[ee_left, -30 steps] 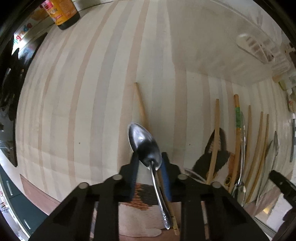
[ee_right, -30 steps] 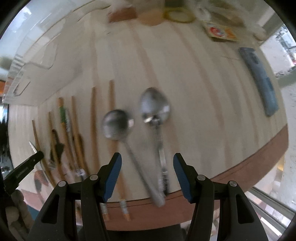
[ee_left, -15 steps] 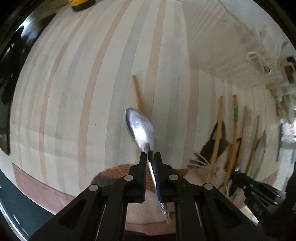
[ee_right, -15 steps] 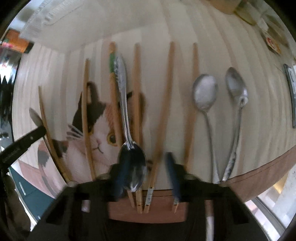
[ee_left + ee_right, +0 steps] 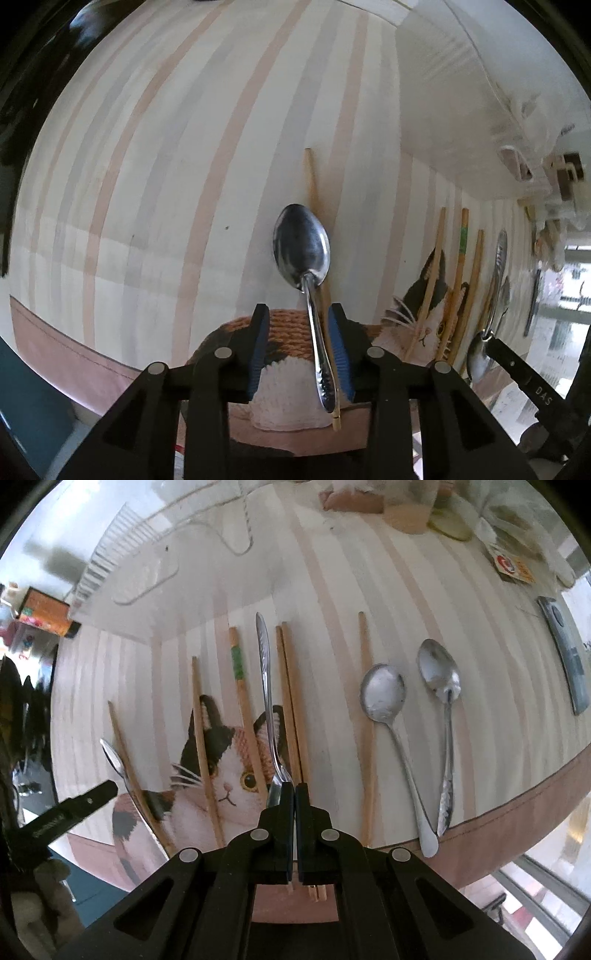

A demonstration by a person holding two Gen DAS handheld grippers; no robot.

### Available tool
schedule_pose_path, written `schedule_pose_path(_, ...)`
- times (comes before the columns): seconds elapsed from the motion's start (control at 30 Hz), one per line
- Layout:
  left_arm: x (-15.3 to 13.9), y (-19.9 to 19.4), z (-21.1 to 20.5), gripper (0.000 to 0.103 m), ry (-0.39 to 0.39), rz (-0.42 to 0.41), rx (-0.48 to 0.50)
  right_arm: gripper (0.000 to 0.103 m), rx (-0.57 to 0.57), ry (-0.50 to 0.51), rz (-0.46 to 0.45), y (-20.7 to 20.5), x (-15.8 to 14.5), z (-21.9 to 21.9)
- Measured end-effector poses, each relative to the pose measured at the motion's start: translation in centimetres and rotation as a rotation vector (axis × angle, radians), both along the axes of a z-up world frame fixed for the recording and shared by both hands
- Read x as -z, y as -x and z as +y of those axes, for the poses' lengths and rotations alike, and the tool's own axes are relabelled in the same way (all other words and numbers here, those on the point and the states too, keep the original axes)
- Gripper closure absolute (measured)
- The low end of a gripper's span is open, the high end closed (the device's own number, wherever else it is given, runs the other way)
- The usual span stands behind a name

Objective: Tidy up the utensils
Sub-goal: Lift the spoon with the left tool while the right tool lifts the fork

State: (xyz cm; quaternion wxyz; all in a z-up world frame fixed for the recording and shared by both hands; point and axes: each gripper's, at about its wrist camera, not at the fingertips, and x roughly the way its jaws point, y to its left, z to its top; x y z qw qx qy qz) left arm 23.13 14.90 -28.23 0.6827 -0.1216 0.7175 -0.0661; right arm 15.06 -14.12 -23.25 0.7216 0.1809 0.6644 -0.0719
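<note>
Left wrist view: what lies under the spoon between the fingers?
A wooden chopstick runs beneath the spoon, on the cat-print mat. Its middle stretch is hidden by the spoon.

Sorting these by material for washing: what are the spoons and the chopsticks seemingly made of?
The spoons look like polished metal, probably stainless steel: silvery with mirror-like glare. The chopsticks look like bamboo or wood: matte tan, no shine, though the exact kind can't be told. One chopstick carries a green band.

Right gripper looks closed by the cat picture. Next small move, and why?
Probably lift the right gripper slightly and carry the reversed steel spoon rightward: the jaws look shut on its bowl, it lies among wooden chopsticks, and two other steel spoons lie together further right.
</note>
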Motion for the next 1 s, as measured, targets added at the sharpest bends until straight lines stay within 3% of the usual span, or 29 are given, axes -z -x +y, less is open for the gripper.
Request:
schedule_pose_path(0.17, 0.7, -0.2, 0.6, 0.073, 0.018, 0.01, -0.026, 0.102, 0.002, -0.005, -0.009, 0.0, -1.5, -1.2)
schedule_pose_path(0.33, 1.7, -1.7, -0.2, 0.073, -0.089, -0.014, -0.028, 0.102, -0.005, -0.042, -0.003, 0.7, 0.1, -3.6)
schedule_pose_path(0.4, 1.5, -2.0, -0.3, 0.076, -0.124, -0.031, -0.022, 0.102, 0.006, -0.06, 0.017, 0.8, 0.8, -4.7)
schedule_pose_path(0.47, 1.2, -2.1, 0.0, 0.089, -0.151, -0.064, -0.012, 0.102, 0.014, -0.071, 0.023, 1.0, 1.0, -5.6)
schedule_pose_path(0.67, -0.4, -1.9, 0.4, 0.102, -0.191, -0.116, 0.041, 0.102, 0.013, -0.062, 0.01, 0.0, 1.5, -6.9)
schedule_pose_path(1.0, -5.3, 0.3, 5.0, 0.103, -0.241, -0.155, -0.004, 0.102, -0.021, -0.092, -0.049, -1.0, 0.5, -7.2)
